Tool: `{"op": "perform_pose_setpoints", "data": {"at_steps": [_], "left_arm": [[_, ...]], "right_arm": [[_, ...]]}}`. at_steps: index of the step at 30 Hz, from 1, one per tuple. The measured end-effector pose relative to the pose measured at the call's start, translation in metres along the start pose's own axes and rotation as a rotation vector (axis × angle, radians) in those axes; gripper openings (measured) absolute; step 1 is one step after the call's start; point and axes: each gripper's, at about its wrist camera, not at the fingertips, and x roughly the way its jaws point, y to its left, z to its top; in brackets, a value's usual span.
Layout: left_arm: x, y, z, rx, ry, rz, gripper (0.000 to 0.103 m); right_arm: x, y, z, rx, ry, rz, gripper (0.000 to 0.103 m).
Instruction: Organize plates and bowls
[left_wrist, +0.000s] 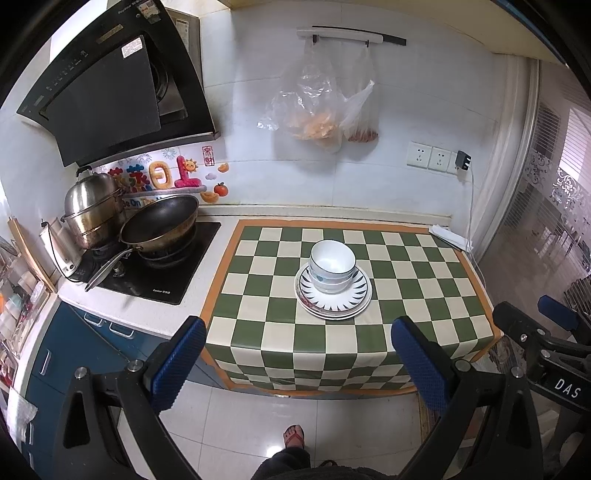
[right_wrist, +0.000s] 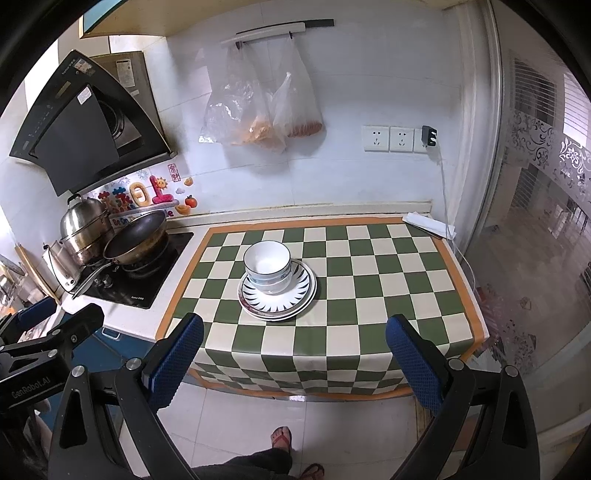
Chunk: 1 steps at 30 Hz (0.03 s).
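White bowls (left_wrist: 331, 263) nest in a stack on top of stacked plates (left_wrist: 333, 295) with a dark ray pattern, in the middle of the green and cream checkered cloth (left_wrist: 424, 288). The bowls (right_wrist: 266, 266) and plates (right_wrist: 277, 295) also show in the right wrist view. My left gripper (left_wrist: 299, 354) is open and empty, held back in front of the counter's edge. My right gripper (right_wrist: 295, 350) is open and empty, at the same distance. The right gripper's body shows at the right of the left wrist view (left_wrist: 546, 339).
A wok (left_wrist: 159, 225) and a steel steamer pot (left_wrist: 92, 210) stand on the black stove (left_wrist: 177, 273) at the left. Plastic bags (left_wrist: 314, 107) hang on the wall. A white power strip (left_wrist: 448, 236) lies at the back right corner. A person's sandalled foot (left_wrist: 293, 435) is on the floor.
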Motion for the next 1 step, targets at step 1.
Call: {"op": "perform_pose_setpoints", "data": {"at_steps": [1], "left_arm": [[-0.0003, -0.0002, 0.0013, 0.001, 0.001, -0.002, 0.103]], "right_arm": [[-0.0006, 0.0004, -0.0017, 0.001, 0.0, -0.002, 0.101]]}}
